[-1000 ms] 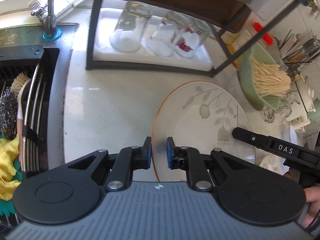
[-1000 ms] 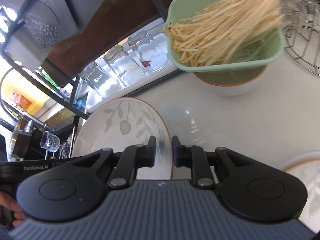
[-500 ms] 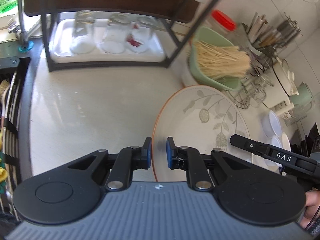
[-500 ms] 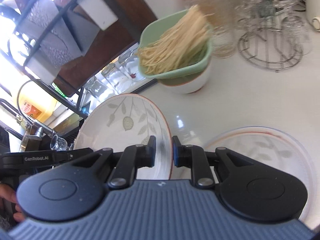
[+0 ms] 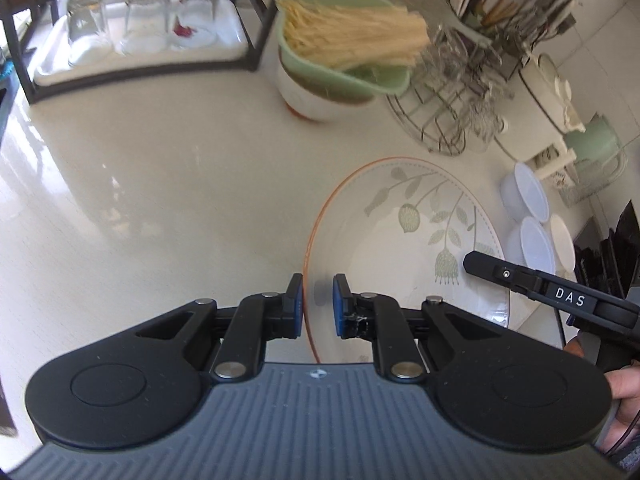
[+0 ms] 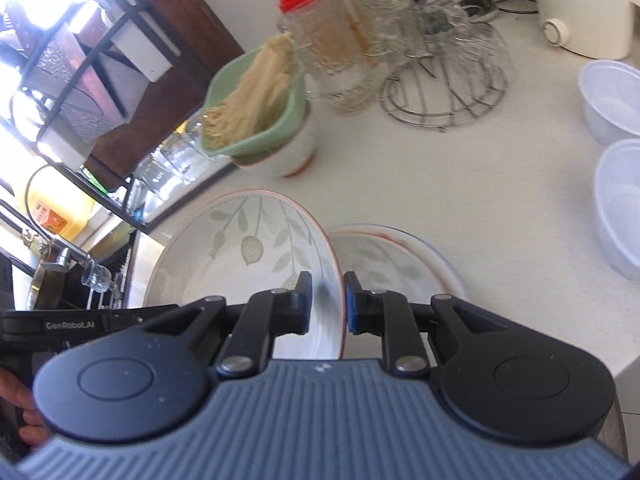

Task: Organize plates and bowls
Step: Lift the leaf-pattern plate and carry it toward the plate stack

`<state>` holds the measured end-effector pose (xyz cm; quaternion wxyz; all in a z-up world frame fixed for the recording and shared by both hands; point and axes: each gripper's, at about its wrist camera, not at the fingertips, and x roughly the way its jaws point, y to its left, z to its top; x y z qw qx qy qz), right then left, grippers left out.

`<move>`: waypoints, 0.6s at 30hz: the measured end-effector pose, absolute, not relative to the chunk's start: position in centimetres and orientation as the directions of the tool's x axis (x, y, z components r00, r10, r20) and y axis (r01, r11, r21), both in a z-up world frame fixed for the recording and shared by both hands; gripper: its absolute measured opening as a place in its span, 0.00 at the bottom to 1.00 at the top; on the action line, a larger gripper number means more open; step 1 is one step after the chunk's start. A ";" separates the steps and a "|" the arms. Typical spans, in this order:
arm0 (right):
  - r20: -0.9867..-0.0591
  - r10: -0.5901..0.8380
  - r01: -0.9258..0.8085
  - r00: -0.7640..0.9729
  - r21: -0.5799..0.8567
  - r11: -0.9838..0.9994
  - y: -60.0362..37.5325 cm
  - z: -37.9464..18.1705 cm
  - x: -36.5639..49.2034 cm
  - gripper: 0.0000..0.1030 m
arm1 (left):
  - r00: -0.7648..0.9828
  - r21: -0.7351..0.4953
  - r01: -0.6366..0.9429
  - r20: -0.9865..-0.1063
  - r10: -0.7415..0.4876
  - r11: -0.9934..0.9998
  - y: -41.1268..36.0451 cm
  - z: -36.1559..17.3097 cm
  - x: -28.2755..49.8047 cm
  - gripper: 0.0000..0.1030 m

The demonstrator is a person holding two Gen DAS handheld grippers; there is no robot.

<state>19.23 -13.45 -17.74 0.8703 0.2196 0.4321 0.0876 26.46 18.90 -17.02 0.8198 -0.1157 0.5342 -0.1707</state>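
Note:
A white plate with a leaf pattern and orange rim (image 5: 404, 240) is held in the air between both grippers. My left gripper (image 5: 318, 305) is shut on its left rim. My right gripper (image 6: 327, 303) is shut on its right rim; the plate also shows in the right wrist view (image 6: 240, 268). A second similar plate (image 6: 392, 264) lies on the counter just right of and below the held one. Three white plastic bowls (image 5: 528, 200) sit at the counter's right, two of them in the right wrist view (image 6: 612, 100).
A green colander of noodles on a white bowl (image 5: 344, 64) stands at the back. A wire rack with glasses (image 5: 448, 104), a red-lidded jar (image 6: 328, 52), a tray of upturned glasses (image 5: 136, 36) under a black shelf, and a white cooker (image 6: 580, 4) line the counter.
Both grippers have carried the plate to the right, away from the sink. The second plate and the white bowls have come into view.

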 end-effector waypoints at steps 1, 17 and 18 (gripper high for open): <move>-0.716 0.340 0.040 0.609 0.456 0.889 -13.8 -18.0 19.1 0.19 | 0.365 -0.366 0.154 -0.842 -0.397 0.918 18.4 -17.3 26.4 0.16; -0.738 0.361 0.026 0.570 0.455 0.890 -15.9 -21.8 19.1 0.19 | 0.328 -0.283 0.121 -0.893 -0.307 0.952 15.7 -18.2 27.2 0.16; -0.741 0.357 0.021 0.569 0.446 0.895 -15.7 -21.9 19.2 0.19 | 0.326 -0.280 0.117 -0.896 -0.303 0.953 15.6 -18.2 27.2 0.16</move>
